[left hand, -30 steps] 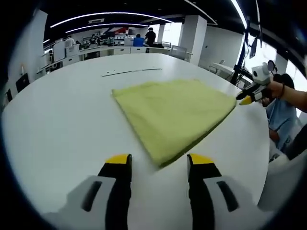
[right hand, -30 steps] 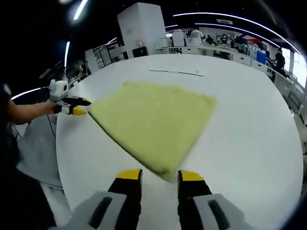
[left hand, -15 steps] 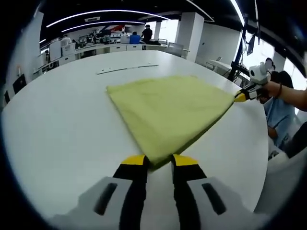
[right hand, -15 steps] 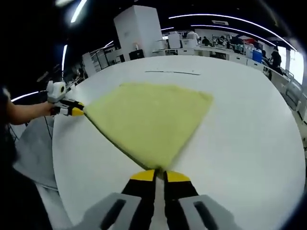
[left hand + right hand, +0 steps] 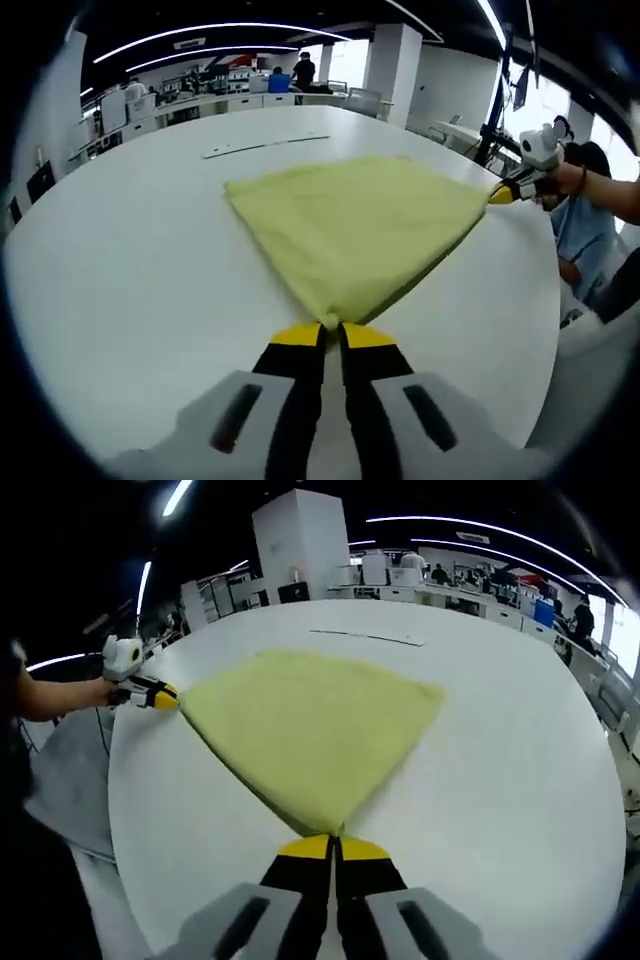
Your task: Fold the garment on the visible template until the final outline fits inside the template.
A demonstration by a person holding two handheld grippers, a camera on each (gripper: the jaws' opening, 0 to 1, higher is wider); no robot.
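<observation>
Lying flat near the middle of the white desk (image 5: pixel 120 290), the single yellow garment (image 5: pixel 350 225) is pinched at two neighbouring corners, the left gripper (image 5: pixel 332 333) closed on one and the right gripper (image 5: pixel 333 843) closed on the other. To fold it well, I would lift both corners together, keep the edge between them taut, and lay it evenly over the far side. One garment, two grippers, and one thin strip (image 5: pixel 265 146) beyond the cloth.

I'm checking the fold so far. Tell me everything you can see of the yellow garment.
The yellow garment is pale yellow-green, soft-looking cloth, already folded into a flat, roughly four-cornered shape on the white table. The left tongs are shut on one corner, the right tongs on another, drawing those corners to points. Its far edge lies loose.
</observation>
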